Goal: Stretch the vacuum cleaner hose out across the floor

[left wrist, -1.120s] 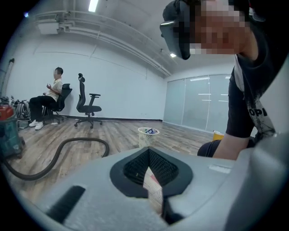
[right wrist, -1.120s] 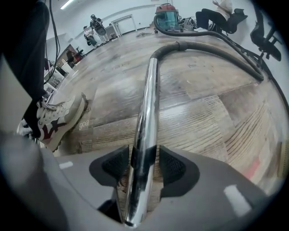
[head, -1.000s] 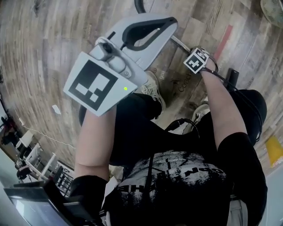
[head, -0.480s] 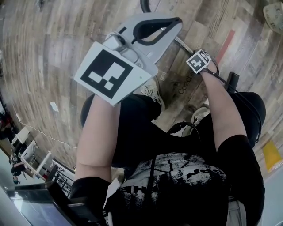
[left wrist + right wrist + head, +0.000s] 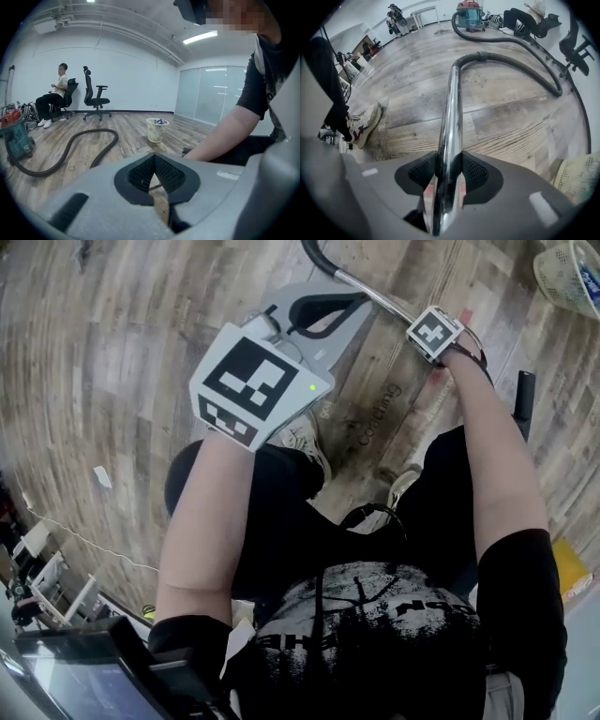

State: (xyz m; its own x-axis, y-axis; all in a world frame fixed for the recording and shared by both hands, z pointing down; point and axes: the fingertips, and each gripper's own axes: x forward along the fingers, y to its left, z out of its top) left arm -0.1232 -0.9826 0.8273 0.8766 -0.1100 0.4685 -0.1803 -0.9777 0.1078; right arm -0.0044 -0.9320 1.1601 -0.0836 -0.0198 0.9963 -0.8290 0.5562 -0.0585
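Right tongs moved away, closing round wand aimed at hose.

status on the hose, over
Right gripper just closed on wand. Left gripper shut, empty. Hose curved on floor, not straight. Basket apart from hose.

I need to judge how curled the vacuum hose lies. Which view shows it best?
The right gripper view: the hose runs from the metal tube, round a bend, to the vacuum cleaner. The left gripper view shows one loop of it; the head view only its end at the top edge.
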